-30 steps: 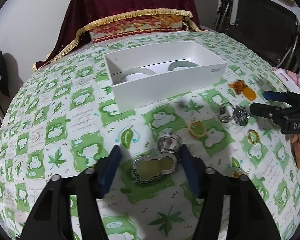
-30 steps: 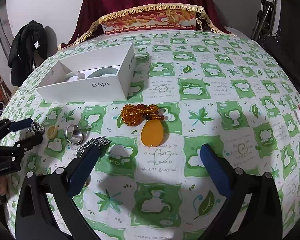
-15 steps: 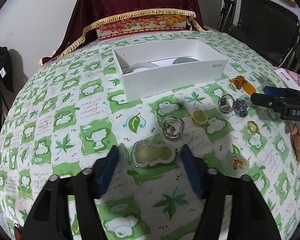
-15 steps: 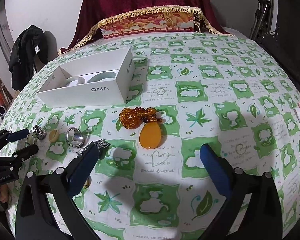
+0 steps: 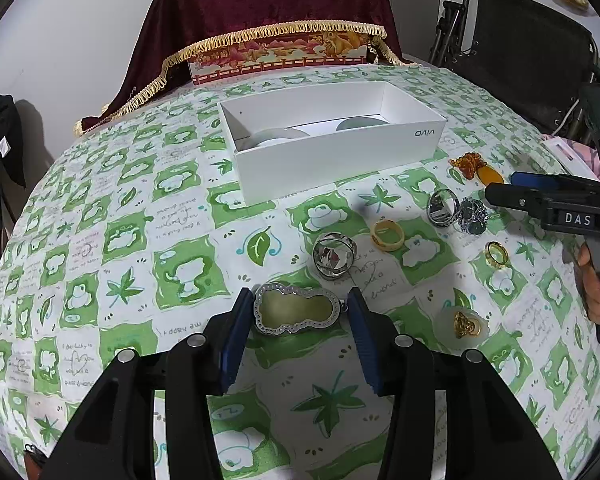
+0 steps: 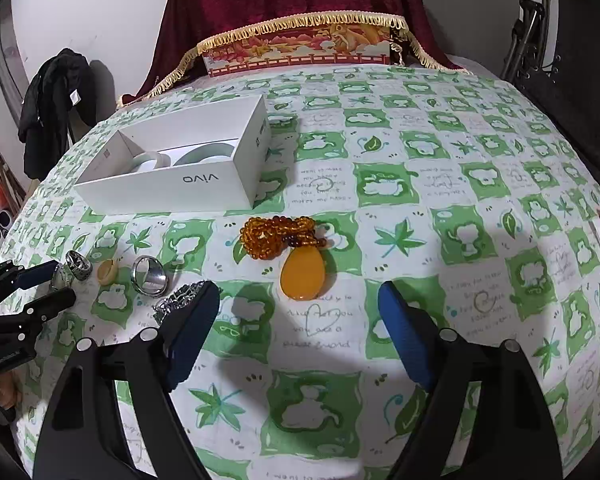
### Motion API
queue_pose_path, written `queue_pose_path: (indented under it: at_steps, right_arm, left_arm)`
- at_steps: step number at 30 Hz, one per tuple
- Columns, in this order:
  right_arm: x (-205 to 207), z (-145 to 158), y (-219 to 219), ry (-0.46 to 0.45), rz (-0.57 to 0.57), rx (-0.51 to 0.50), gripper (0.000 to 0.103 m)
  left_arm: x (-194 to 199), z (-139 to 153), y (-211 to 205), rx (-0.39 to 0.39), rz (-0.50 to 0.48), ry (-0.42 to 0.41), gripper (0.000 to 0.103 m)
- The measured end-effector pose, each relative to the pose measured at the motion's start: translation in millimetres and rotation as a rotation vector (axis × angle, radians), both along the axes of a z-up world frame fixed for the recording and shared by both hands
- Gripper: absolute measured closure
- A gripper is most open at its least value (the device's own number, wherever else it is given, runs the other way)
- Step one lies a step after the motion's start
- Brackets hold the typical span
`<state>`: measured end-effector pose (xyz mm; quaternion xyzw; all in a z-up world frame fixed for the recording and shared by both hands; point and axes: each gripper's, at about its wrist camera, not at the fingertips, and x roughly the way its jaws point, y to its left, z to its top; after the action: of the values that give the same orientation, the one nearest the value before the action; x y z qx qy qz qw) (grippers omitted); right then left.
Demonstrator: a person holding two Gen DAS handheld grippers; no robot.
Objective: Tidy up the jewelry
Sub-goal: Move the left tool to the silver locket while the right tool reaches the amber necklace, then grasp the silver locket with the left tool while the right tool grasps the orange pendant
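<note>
Jewelry pendant (image 5: 296, 309) sits clamped between the left gripper (image 5: 296, 314) fingers, seemingly lifted; next carry it to the white box (image 5: 332, 160), while the right gripper (image 6: 296, 320) hangs wide open and empty.

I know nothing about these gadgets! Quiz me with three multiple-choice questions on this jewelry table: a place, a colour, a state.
1. Where is the pale green pendant?
A. inside the box
B. between the left gripper's fingers
C. on the chair

2. What colour is the teardrop pendant by the beads?
A. orange-yellow
B. blue
C. black

3. How is the right gripper?
A. shut on a ring
B. open, holding nothing
C. shut on the beads

Answers: 1 B, a blue finger sits on each side of it. 2 A, plainly amber. 3 B, only tablecloth between its fingers.
</note>
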<state>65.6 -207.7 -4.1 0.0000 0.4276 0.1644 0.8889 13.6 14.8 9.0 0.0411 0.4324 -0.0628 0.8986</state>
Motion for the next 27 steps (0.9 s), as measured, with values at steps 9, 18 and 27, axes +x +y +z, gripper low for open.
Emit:
queue_pose_path:
  at_steps: [9, 18, 27]
  right_arm:
    - [19, -1, 9, -0.002, 0.007, -0.052, 0.045]
    - [7, 2, 11, -0.022, 0.059, -0.011, 0.081]
    - [-2, 7, 9, -0.05, 0.055, -0.004, 0.081]
  left_arm:
    - [0, 0, 0, -0.001, 0.001, 0.0, 0.054]
    - [-6, 5, 1, -0.015, 0.008, -0.038, 0.055]
    - [-11, 11, 2, -0.018, 0.009, -0.068, 0.055]
